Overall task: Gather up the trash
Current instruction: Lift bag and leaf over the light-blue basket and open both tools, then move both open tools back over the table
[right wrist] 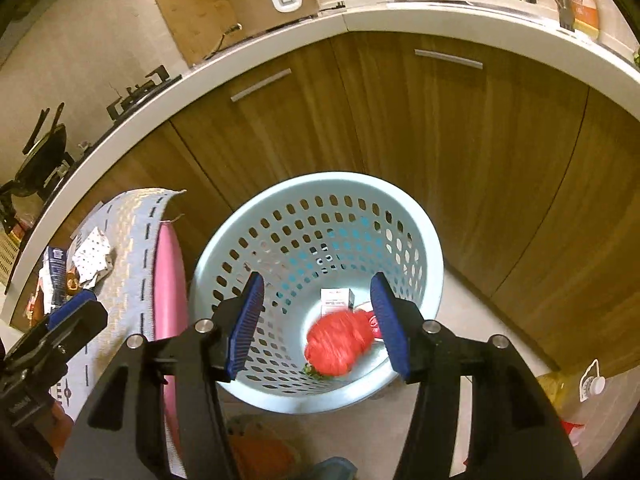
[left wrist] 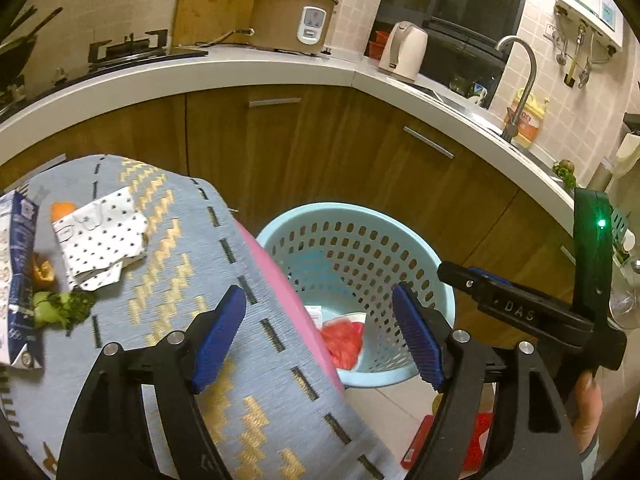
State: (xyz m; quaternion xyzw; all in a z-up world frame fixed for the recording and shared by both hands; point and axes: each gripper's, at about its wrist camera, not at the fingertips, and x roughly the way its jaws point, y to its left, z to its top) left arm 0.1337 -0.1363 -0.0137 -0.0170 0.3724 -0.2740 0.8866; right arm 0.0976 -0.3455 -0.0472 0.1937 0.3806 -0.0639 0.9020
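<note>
A light blue perforated basket (left wrist: 416, 256) stands on the floor beside a table; it also shows in the right wrist view (right wrist: 256, 216). Inside lie a red plastic bag (right wrist: 340, 342), blurred, and a small white box (right wrist: 338, 300). My right gripper (right wrist: 318, 324) is open and empty above the basket. My left gripper (left wrist: 320, 334) is open and empty over the table's edge. On the blue patterned tablecloth (left wrist: 248, 360) lie a dotted white paper (left wrist: 102, 238), a blue and white packet (left wrist: 18, 280), orange peel (left wrist: 42, 272) and green vegetable scraps (left wrist: 64, 308).
Wooden cabinets (left wrist: 320, 148) under a white counter (left wrist: 240, 68) curve behind the basket. A rice cooker (left wrist: 292, 18), a kettle (left wrist: 404, 50), a faucet (left wrist: 520, 80) and a gas stove (left wrist: 128, 48) stand on the counter. Red items (left wrist: 476, 436) lie on the floor.
</note>
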